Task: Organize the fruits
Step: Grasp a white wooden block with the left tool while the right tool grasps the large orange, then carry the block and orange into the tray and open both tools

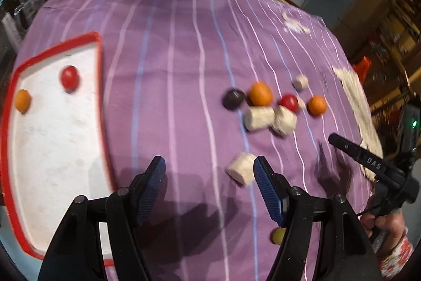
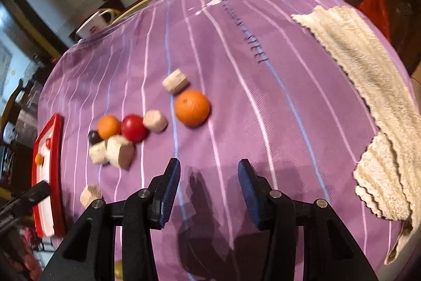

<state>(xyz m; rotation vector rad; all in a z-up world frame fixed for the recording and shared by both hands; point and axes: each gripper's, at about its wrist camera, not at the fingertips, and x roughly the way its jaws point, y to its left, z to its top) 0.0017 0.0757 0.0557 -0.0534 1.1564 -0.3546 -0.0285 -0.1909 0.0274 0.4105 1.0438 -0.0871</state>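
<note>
Two fruits already sit in the red-rimmed white tray (image 1: 52, 138) at the left of the left wrist view: a glossy red one (image 1: 69, 77) and a small orange one (image 1: 22, 100). The left gripper (image 1: 209, 170) hangs over the striped purple cloth (image 1: 171, 57) with its ribbed blue pads apart and nothing between them; a pale cylindrical chunk (image 1: 242, 171) lies just beside the right pad. Farther off, the loose cluster (image 1: 273, 106) mixes round oranges, a red fruit, a dark one and more pale cut pieces. To do well, I would take one piece at a time, closing squarely across a round fruit's middle (smooth skins roll easily).

In the right wrist view, the right gripper (image 2: 209, 177) is likewise parted and empty above bare cloth. The dimpled large orange (image 2: 192, 107) lies just beyond it, apart from the cluster at left; a nubbly cream towel (image 2: 368, 86) drapes the right edge.
</note>
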